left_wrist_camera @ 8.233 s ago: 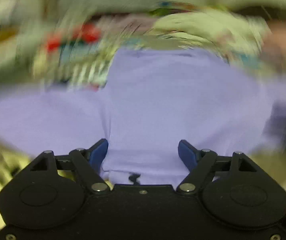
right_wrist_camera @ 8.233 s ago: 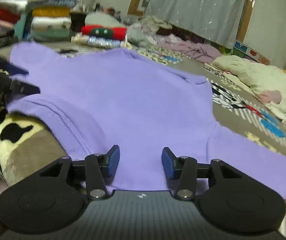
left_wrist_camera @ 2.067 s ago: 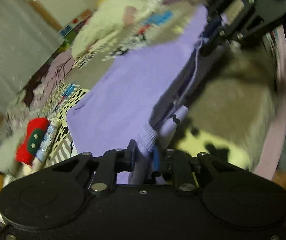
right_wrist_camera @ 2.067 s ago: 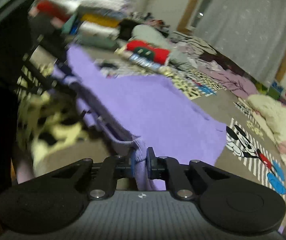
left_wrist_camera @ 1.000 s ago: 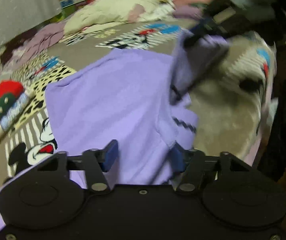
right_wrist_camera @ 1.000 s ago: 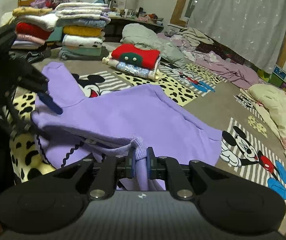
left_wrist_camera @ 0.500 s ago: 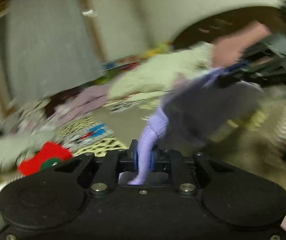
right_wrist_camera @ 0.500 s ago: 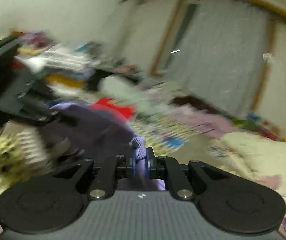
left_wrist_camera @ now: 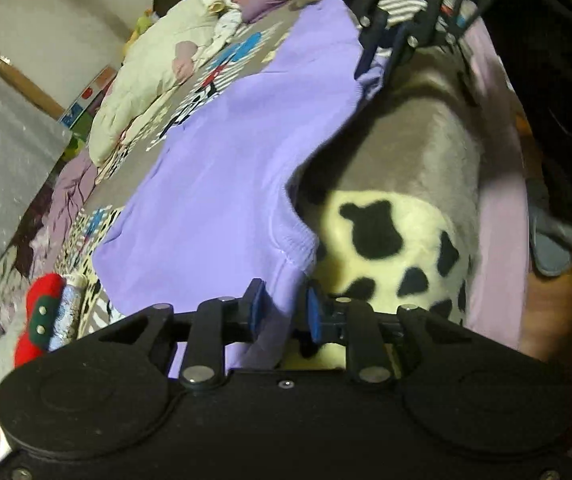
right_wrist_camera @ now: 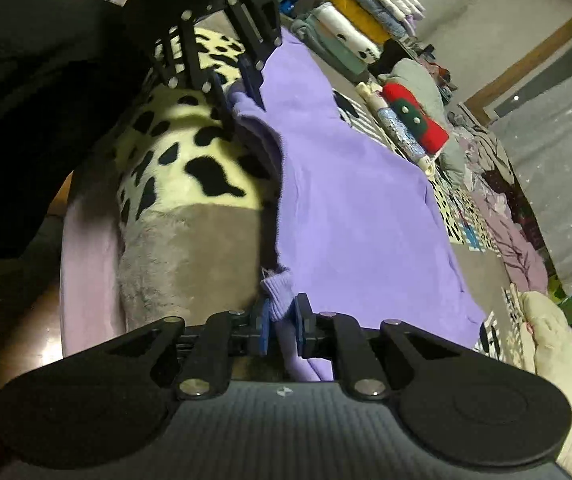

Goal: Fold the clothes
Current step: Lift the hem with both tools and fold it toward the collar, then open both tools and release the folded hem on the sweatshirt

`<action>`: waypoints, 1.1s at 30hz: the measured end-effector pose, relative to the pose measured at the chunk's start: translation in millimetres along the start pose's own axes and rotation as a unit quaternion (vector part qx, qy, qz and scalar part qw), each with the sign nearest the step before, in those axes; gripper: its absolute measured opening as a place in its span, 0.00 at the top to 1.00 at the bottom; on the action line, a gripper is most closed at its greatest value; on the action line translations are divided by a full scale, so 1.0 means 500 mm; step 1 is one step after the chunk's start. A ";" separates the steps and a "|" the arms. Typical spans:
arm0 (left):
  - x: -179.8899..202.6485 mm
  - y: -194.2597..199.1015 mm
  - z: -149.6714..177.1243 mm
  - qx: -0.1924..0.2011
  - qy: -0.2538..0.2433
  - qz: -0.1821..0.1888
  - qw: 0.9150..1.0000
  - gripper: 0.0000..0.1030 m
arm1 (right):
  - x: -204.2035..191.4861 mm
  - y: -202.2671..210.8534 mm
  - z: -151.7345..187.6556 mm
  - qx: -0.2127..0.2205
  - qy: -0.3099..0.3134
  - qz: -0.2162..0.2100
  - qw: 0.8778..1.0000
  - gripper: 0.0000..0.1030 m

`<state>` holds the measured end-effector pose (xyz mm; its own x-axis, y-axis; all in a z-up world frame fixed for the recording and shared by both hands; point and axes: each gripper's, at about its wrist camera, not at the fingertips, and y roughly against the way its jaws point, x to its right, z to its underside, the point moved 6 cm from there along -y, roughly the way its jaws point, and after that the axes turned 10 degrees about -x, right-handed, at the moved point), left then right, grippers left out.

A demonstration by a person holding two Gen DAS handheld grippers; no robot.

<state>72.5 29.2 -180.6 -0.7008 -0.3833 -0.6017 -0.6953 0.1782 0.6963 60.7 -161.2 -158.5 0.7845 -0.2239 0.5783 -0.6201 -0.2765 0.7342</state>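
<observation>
Two grippers on purple sweatshirt (left_wrist_camera: 214, 184), spread over cow-print blanket (left_wrist_camera: 381, 240): left gripper (left_wrist_camera: 282, 308) jaws apart round hem, right gripper (right_wrist_camera: 280, 322) clamped on hem; risk: left corner drops, fold skews
</observation>
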 end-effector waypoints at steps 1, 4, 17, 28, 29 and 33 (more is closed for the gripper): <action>-0.002 0.008 0.001 0.002 0.007 0.000 1.000 0.76 | -0.001 0.005 0.003 -0.001 0.004 -0.003 1.000 0.84; 0.014 0.013 -0.006 0.010 0.004 -0.013 1.000 0.65 | 0.008 0.004 0.007 0.002 -0.011 0.016 1.000 0.72; 0.130 -0.042 -0.034 0.021 -0.155 -0.081 0.984 0.92 | -0.056 -0.044 0.039 -0.042 0.050 0.066 0.996 0.86; -0.048 0.045 -0.106 0.095 0.190 0.069 0.975 0.52 | 0.083 0.038 0.009 0.045 -0.202 -0.045 0.977 0.72; -0.052 0.017 -0.115 0.084 0.220 0.074 0.969 0.52 | 0.105 0.024 0.010 0.058 -0.251 -0.043 0.965 0.72; -0.010 -0.128 -0.142 -0.016 0.268 0.092 0.959 0.50 | 0.082 -0.085 0.035 -0.013 -0.274 -0.012 0.962 0.71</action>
<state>131.8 -44.6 -194.4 -0.6220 -0.7607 -0.1857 -0.5562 0.2623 0.7886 118.8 -175.0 -172.2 0.6740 -0.6783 0.2927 -0.5964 -0.2658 0.7574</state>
